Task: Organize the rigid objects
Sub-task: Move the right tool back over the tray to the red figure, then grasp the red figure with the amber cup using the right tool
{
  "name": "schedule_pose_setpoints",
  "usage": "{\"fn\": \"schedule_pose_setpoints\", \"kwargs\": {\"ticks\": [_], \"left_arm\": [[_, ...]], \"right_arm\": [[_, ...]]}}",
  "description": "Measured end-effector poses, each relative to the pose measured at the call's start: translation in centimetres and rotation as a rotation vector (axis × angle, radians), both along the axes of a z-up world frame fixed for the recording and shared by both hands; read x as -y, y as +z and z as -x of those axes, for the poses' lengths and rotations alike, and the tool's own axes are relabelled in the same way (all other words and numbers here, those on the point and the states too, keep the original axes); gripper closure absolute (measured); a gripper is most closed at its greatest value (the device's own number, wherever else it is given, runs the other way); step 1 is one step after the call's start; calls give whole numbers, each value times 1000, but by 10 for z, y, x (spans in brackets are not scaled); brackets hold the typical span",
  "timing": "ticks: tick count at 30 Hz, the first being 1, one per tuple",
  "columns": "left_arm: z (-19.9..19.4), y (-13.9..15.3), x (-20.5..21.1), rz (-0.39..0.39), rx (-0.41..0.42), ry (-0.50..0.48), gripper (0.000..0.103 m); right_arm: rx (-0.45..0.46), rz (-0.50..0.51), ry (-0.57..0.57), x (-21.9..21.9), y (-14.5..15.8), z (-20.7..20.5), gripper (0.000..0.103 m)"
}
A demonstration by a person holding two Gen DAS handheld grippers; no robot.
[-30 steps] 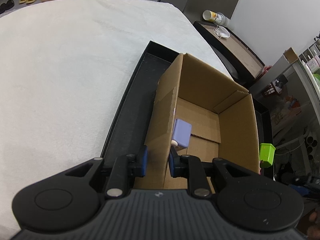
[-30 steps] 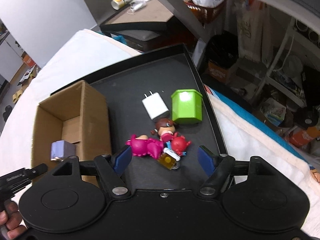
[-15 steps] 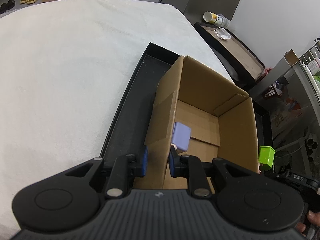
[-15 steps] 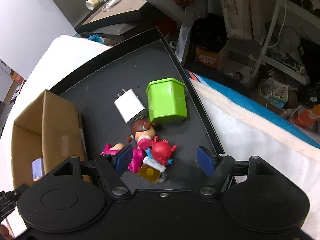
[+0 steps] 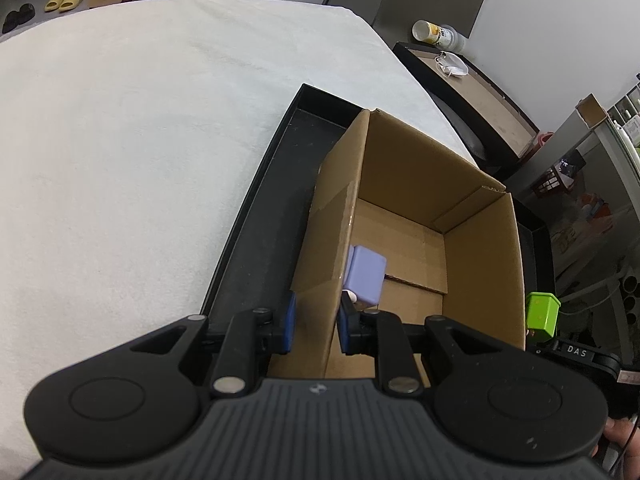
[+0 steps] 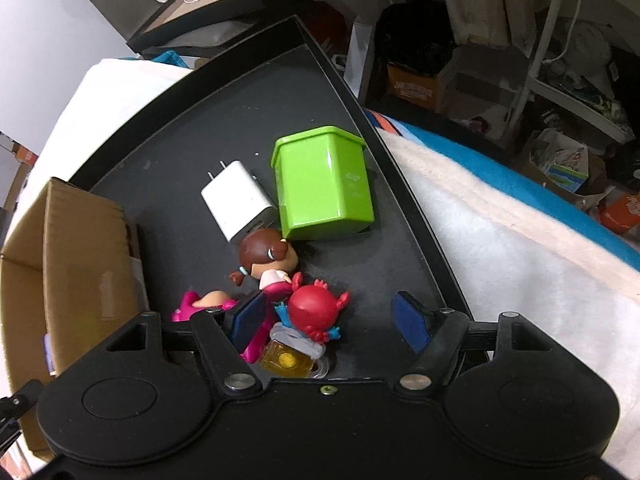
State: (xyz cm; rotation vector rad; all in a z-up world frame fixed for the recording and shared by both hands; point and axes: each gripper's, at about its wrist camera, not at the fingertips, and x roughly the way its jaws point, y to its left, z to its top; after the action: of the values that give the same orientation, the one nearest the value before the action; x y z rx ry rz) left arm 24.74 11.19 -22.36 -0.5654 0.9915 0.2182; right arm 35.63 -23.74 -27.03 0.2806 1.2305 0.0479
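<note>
My left gripper (image 5: 316,322) is shut on the near left wall of an open cardboard box (image 5: 404,200) standing in a black tray (image 5: 256,220). A lilac block (image 5: 366,276) lies inside the box. My right gripper (image 6: 332,318) hangs open low over a pile of toys on the black tray (image 6: 224,132). A red crab figure (image 6: 314,312) lies between its fingers, untouched, on top of a yellow keychain tag (image 6: 288,360). Beside them are a pink toy (image 6: 204,304), a brown-haired doll (image 6: 268,256), a white charger (image 6: 236,200) and a green bin (image 6: 324,184).
The tray rests on a white blanket (image 5: 120,140). To the right, past the tray's rim, are cluttered shelves and boxes (image 6: 520,60). A low dark table (image 5: 460,80) with a bottle stands behind. The cardboard box (image 6: 60,256) sits left of the toys.
My right gripper has come down and closer to the toy pile, so the red crab now lies between its fingers. The left gripper keeps its hold on the box wall, unmoved.
</note>
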Motion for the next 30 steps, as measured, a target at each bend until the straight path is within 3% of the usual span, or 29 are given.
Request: {"fn": "schedule_pose_setpoints", "kwargs": {"ticks": [8, 9, 12, 20, 30], "left_arm": [[-2, -1, 0, 0, -5, 0, 83], [-2, -1, 0, 0, -5, 0, 83], [-2, -2, 0, 2, -4, 0, 83], [-1, -3, -1, 2, -2, -2, 83], [0, -3, 0, 3, 5, -8, 83]], "right_arm": [[-27, -1, 38, -7, -3, 2, 34], [-24, 12, 50, -9, -3, 3, 37], [-18, 4, 79, -14, -1, 5, 65], [5, 25, 50, -8, 9, 13, 66], [96, 60, 61, -7, 49, 19, 66]]}}
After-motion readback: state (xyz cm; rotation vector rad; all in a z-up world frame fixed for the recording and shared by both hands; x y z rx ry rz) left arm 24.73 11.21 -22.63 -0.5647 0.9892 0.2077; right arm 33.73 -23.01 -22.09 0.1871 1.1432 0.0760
